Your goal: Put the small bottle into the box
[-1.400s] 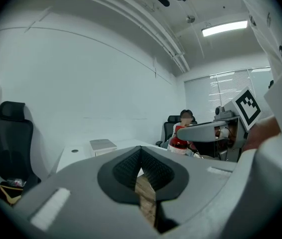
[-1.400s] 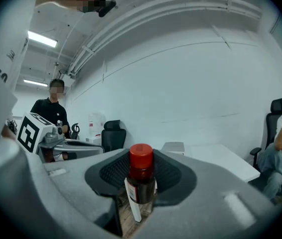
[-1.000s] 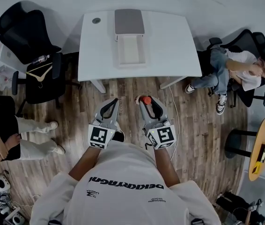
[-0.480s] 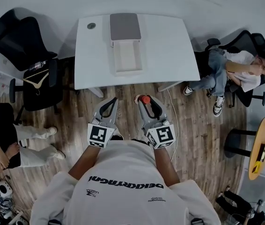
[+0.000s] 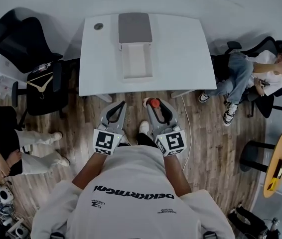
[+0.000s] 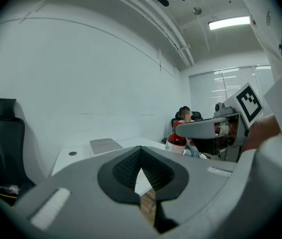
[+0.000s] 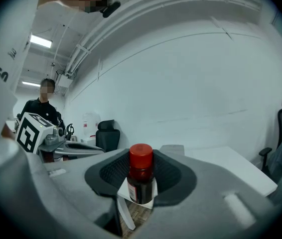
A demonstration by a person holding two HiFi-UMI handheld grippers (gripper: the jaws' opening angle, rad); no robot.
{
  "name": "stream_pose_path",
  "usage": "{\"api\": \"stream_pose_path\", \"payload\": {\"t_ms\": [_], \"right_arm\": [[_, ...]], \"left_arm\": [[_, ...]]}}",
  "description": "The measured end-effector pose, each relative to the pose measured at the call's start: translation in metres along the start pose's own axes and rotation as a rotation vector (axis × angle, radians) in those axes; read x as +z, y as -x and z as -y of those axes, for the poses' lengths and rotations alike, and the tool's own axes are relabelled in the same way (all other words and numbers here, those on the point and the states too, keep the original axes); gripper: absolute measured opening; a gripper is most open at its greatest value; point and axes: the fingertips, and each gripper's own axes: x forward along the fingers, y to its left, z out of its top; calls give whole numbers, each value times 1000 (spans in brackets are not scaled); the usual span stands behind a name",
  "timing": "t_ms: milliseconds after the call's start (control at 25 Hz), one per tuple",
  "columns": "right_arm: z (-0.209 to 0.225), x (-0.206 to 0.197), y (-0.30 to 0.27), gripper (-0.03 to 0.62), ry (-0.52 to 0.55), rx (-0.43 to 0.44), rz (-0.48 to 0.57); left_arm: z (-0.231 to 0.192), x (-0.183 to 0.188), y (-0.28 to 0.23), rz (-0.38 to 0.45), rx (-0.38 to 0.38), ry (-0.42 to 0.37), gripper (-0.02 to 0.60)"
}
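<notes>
The small bottle (image 7: 141, 180), dark with a red cap (image 5: 154, 103), stands upright between the pads of my right gripper (image 5: 153, 104), which is shut on it above the wooden floor just short of the table's near edge. In the left gripper view the bottle (image 6: 177, 142) shows at the right, under the right gripper (image 6: 201, 128). My left gripper (image 5: 122, 105) is level beside it, its tips touching and nothing in it. The white box (image 5: 137, 76) lies open on the white table (image 5: 181, 49), with its grey lid (image 5: 135, 28) folded back at the far side.
A small round disc (image 5: 98, 26) lies at the table's far left corner. Black office chairs (image 5: 29, 39) stand to the left, one with a wooden hanger (image 5: 42, 82). A person (image 5: 250, 76) sits at the right and another (image 5: 11, 148) at the left. A round wooden side table (image 5: 278, 163) stands far right.
Both grippers and I have moved toward the table, whose near edge now lies closer to the tips. A shoe has come into view between the grippers. The seated person at right has shifted.
</notes>
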Motion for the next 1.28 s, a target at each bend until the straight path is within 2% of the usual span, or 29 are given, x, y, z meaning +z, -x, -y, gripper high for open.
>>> {"api": "stream_pose_path", "payload": {"t_ms": [320,880,1280], "right_arm": [[32,7,-18,133,-4,63,-7],[73,-1,-38,133,3,166,-26],[78,-7,-48,133,-14,186,-42]], "left_arm": [[-2,11,-33,-5,75,8,8],[6,5,-74,-35,175,22,6],[3,3,-81,-57,181,31,6]]}}
